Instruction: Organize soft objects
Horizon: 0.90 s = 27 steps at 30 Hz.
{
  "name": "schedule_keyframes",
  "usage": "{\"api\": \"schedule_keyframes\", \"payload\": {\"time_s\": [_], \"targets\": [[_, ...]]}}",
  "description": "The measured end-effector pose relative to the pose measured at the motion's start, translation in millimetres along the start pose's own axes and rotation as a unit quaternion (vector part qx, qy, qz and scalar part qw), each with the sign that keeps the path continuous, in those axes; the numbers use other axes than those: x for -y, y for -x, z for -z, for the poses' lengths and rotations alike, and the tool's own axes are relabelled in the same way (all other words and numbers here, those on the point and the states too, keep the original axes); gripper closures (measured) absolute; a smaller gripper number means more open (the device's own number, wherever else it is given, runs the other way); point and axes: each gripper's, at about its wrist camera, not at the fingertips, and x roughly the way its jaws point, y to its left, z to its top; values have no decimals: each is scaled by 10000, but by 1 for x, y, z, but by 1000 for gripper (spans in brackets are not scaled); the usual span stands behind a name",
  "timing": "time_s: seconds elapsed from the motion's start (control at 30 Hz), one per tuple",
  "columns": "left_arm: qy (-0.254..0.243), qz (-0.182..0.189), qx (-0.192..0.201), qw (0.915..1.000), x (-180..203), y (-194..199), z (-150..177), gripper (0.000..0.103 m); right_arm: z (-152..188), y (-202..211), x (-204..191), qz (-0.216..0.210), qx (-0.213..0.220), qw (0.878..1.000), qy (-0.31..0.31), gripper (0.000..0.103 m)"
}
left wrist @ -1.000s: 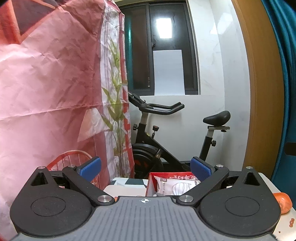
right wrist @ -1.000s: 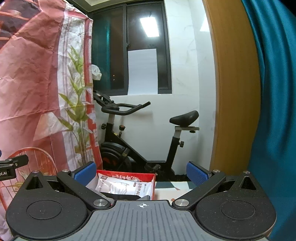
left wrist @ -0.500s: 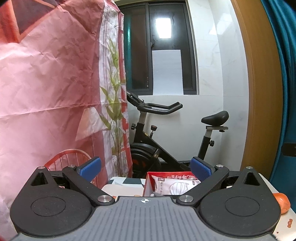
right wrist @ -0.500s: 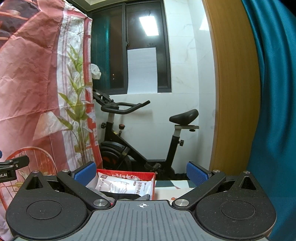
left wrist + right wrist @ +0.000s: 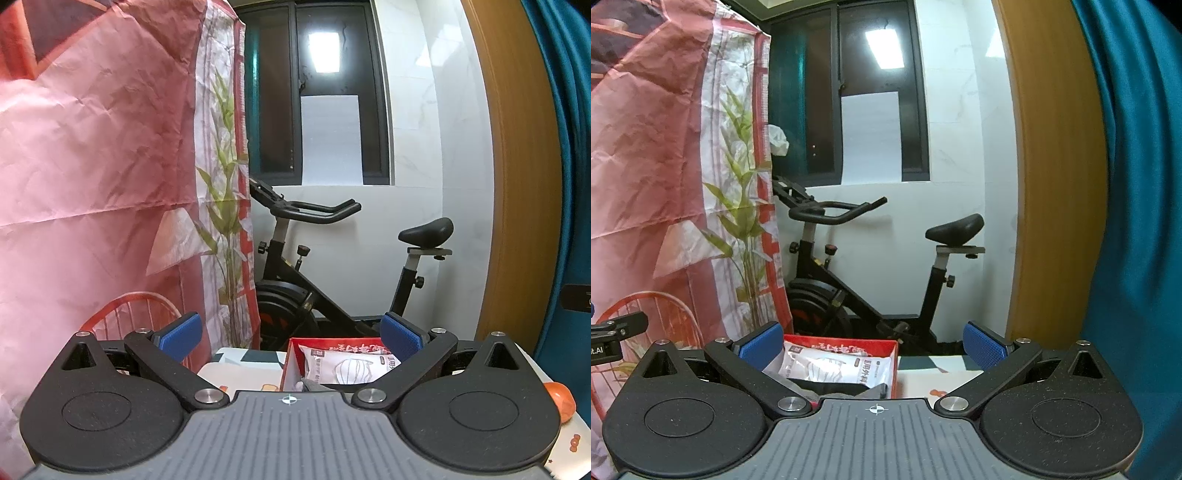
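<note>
One exercise bike (image 5: 332, 258) stands against the far wall beside one pink patterned sheet (image 5: 92, 166). On the tabletop (image 5: 243, 373), one red box (image 5: 849, 341) holds one white mask packet (image 5: 834, 367). The left gripper (image 5: 290, 332) and right gripper (image 5: 871, 341) each gape wide, holding nothing.

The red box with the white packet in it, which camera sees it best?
The right wrist view: the red box sits between the open right gripper fingers, showing its rim, white packet and dark cloth. In the left wrist view the right finger hides part of the box.
</note>
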Motion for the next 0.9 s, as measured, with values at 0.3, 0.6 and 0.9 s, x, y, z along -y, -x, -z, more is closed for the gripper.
{"api": "schedule_keyframes", "payload": {"time_s": [0.3, 0.6, 0.9], "targets": [[60, 84, -128, 9999, -2, -7, 2, 0, 3, -6, 0, 67, -134, 9999, -13, 0], [88, 81, -186, 9998, -2, -8, 3, 0, 7, -7, 1, 151, -224, 9996, -31, 0], [97, 99, -203, 9997, -1, -10, 5, 0, 10, -7, 2, 168, -289, 9994, -34, 0]]}}
